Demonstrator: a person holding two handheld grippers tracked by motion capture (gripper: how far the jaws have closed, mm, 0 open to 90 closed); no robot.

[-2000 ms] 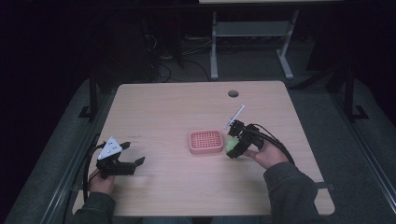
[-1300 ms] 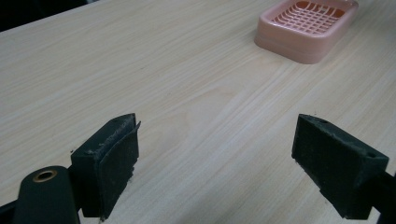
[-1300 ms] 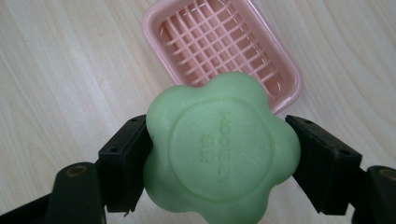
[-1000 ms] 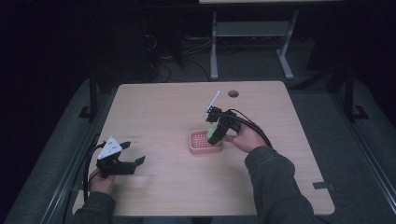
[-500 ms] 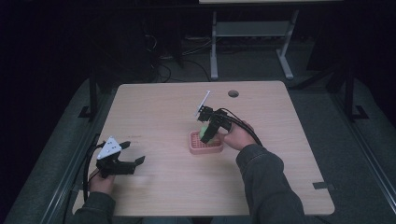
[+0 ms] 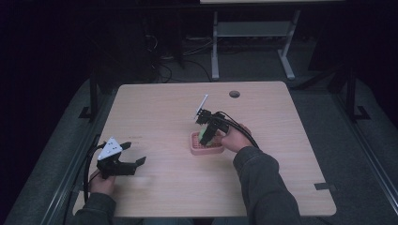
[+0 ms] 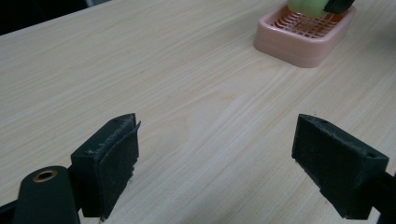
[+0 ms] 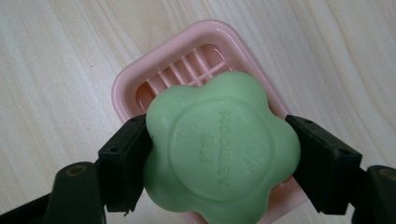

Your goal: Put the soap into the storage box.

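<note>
A: How is the green soap [image 8: 219, 149] held?
B: It is clamped between the 2 jaws of the right gripper [image 6: 205, 136], directly above the pink soap dish [image 8: 128, 84].
A: And the left gripper [image 7: 229, 163]?
B: It is held with jaws spread wide over the bare table [image 6: 164, 108], well apart from the dish.

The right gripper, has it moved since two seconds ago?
Yes. The right gripper went left with the green soap, from beside the pink dish to above it.

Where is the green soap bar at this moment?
The green soap bar is clamped between the right gripper's fingers, directly over the pink soap dish near the table's middle in the high view; whether it touches the dish is unclear.
</note>
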